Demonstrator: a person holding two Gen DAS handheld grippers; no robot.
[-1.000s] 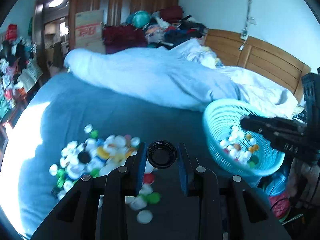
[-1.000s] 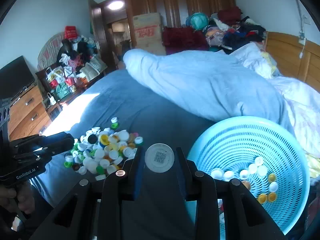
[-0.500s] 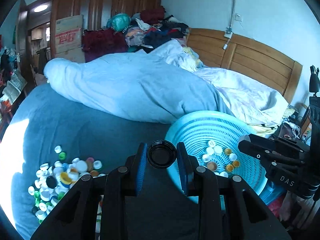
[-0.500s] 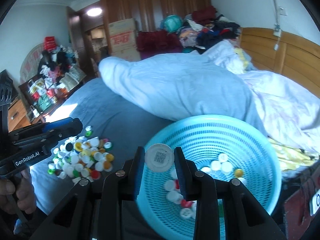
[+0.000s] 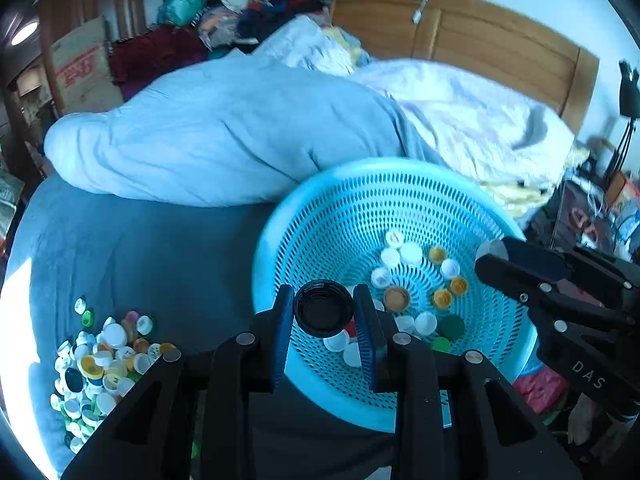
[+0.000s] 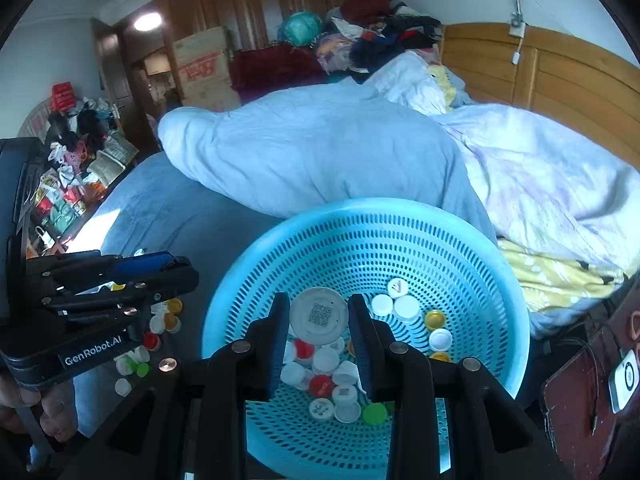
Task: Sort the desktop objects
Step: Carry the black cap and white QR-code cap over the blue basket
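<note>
My left gripper is shut on a black bottle cap, hollow side facing the camera, above the near left rim of the light blue perforated basket. My right gripper is shut on a white cap with a QR code and hangs over the inside of the basket. Several white, yellow, red and green caps lie in the basket bottom. A pile of mixed caps lies on the blue bedsheet at the left. Each gripper shows in the other's view: the right gripper at the right, the left gripper at the left.
A rumpled light blue duvet lies just behind the basket, with a white quilt and the wooden headboard beyond. Clothes and cardboard boxes stand at the back. A dark red side table is at the right edge.
Both grippers have swung to the right with their caps, from over the cap pile and sheet to over the basket. The basket now fills the middle of both views.
</note>
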